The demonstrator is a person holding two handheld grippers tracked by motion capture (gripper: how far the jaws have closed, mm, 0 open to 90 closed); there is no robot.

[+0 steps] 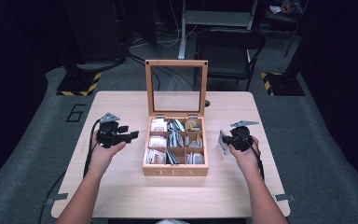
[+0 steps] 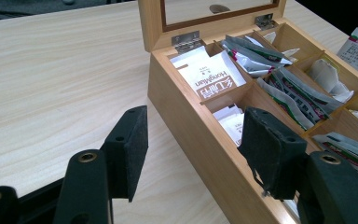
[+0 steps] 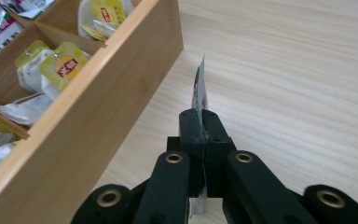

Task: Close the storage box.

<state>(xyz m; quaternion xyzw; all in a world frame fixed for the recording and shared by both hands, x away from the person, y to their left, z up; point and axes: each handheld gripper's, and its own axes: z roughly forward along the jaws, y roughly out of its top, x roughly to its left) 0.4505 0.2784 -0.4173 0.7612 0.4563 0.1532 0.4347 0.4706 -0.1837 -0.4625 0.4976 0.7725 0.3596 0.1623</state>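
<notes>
Two grippers out: right gripper [image 3: 200, 122] pinching a tea sachet [image 3: 198, 88] beside the tea box [image 1: 175, 171], left gripper [image 2: 193, 140] gaping, nothing held.

Box front: the light wooden compartment box [image 1: 175, 171] is showing the engraved word "TEA" on its front wall.
White sachet: the white paper tea sachet [image 2: 209, 77] in the box's rear compartment is carrying "HongMian" in brown letters beside larger brown characters that are not legible.
Floor: the grey carpet [image 1: 28, 140] left of the table is bearing a dark painted "6" [image 1: 76, 112].
</notes>
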